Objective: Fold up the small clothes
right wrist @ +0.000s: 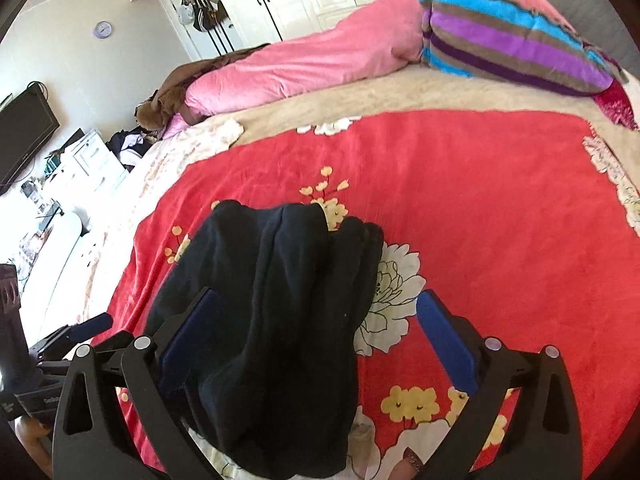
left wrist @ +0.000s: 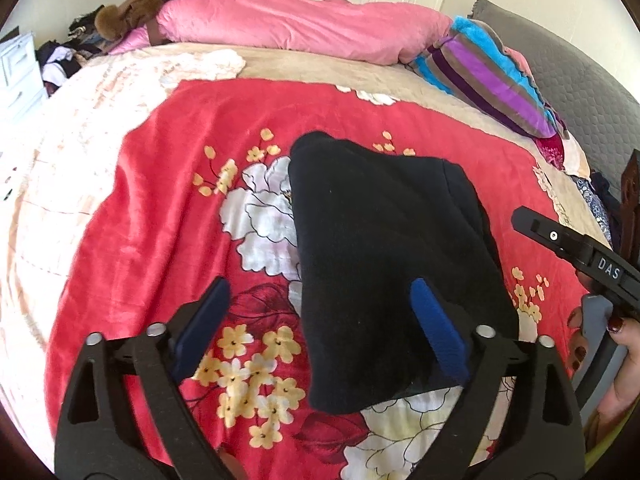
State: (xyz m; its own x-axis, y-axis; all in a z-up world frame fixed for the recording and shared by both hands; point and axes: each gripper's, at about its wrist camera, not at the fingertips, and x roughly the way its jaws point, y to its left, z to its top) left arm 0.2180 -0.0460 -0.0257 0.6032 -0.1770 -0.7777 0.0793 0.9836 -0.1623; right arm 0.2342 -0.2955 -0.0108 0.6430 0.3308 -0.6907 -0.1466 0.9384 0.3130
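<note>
Black, soft fleece-like folded garment [left wrist: 384,264] lay flat on red plush floral blanket [left wrist: 168,200] spread over the bed, pink rolled quilt [left wrist: 288,24] and striped purple-and-blue fleece pillow [left wrist: 488,76] well beyond it near the far edge. Looked light and limp, thick at the stacked layers, likely to sag and slide open if lifted by one corner only. Judged not fragile and not slippery, plush nap gripping the blanket beneath. Best taken at the near folded edge, where several layers bunch together, or at two near corners at once, one per side, to keep the fold square.

Left gripper [left wrist: 320,320] hovered over the near end of the garment, blue-padded fingers [left wrist: 436,328] spread wide, one over the black cloth and the other over bare blanket, pinching nothing; contact between pad and cloth could not be told from the left wrist view. Right gripper [right wrist: 320,340] likewise stood with fingers [right wrist: 448,340] splayed to full width, left-hand pad lying against or just above the garment's thick rolled side, right-hand pad over red blanket and a white printed flower, nothing clamped. Seen at the right edge of the left wrist view: black body of the other tool and a person's hand [left wrist: 616,360] around its handle. Garment appeared already doubled over, fold seemingly complete or nearly so.
</note>
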